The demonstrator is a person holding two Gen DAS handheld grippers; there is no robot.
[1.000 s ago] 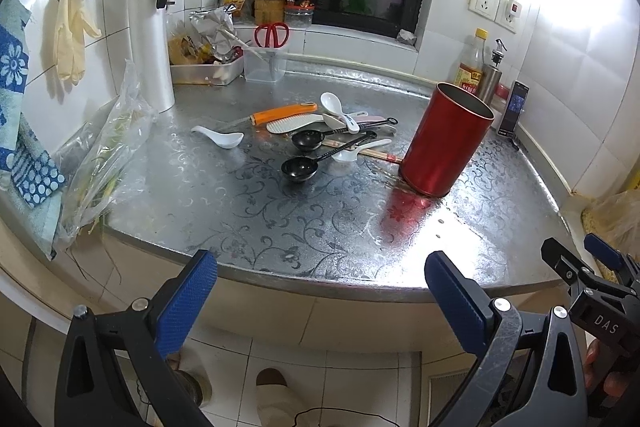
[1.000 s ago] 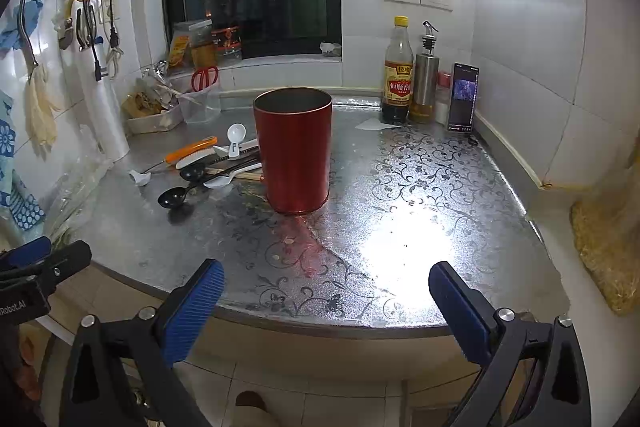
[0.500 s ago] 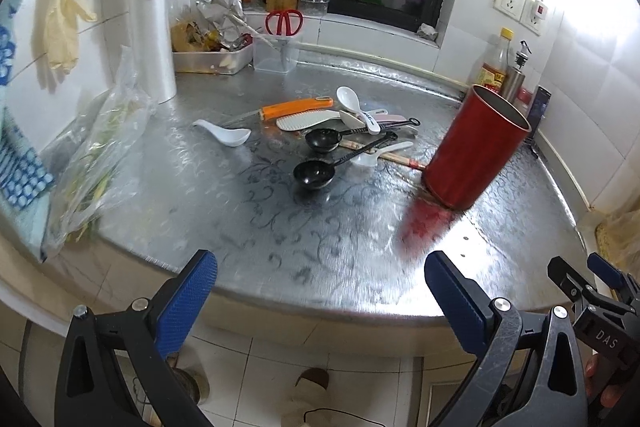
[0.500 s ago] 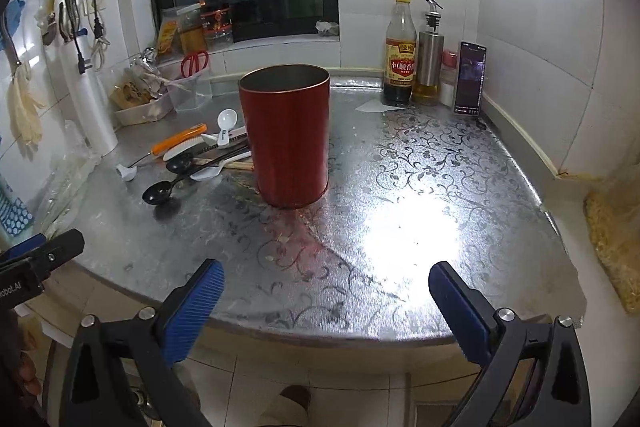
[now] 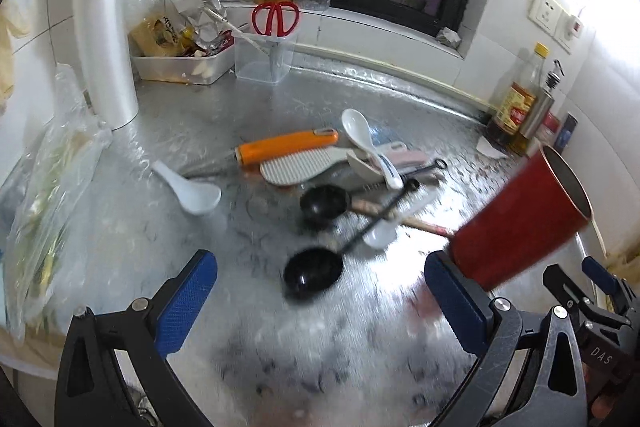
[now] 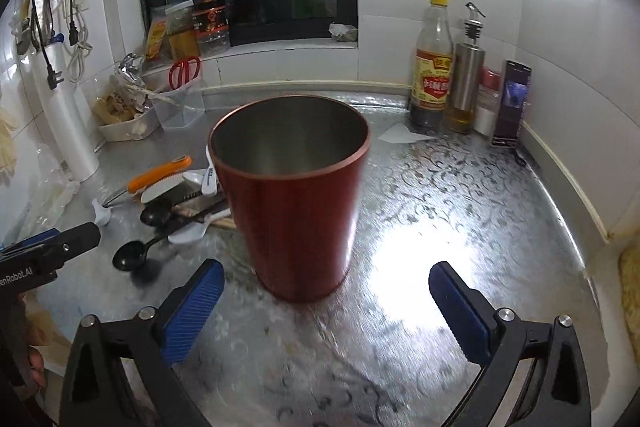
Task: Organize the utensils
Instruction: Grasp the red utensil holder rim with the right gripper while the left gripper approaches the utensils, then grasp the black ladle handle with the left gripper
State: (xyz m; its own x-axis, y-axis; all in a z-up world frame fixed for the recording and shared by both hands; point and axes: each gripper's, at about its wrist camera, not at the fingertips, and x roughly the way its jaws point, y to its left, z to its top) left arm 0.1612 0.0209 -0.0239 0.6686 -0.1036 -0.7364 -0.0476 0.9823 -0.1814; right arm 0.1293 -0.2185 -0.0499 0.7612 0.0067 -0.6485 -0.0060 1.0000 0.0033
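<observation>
Right wrist: empty red steel-lined cup [image 6: 296, 203].

Utensils [image 5: 340, 183] lie heaped beside the upright, empty red holder [image 6: 292, 199].

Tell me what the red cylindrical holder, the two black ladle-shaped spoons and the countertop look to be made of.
Red cylindrical holder: likely steel; its bare grey inside looks brushed, the outside coated matt red.
Black ladle-shaped spoons: probably plastic or nylon; dull black bowls on thin handles, though blur leaves this open.
Countertop: seemingly embossed stainless steel; it is silvery, glares strongly and carries a floral pattern.
</observation>
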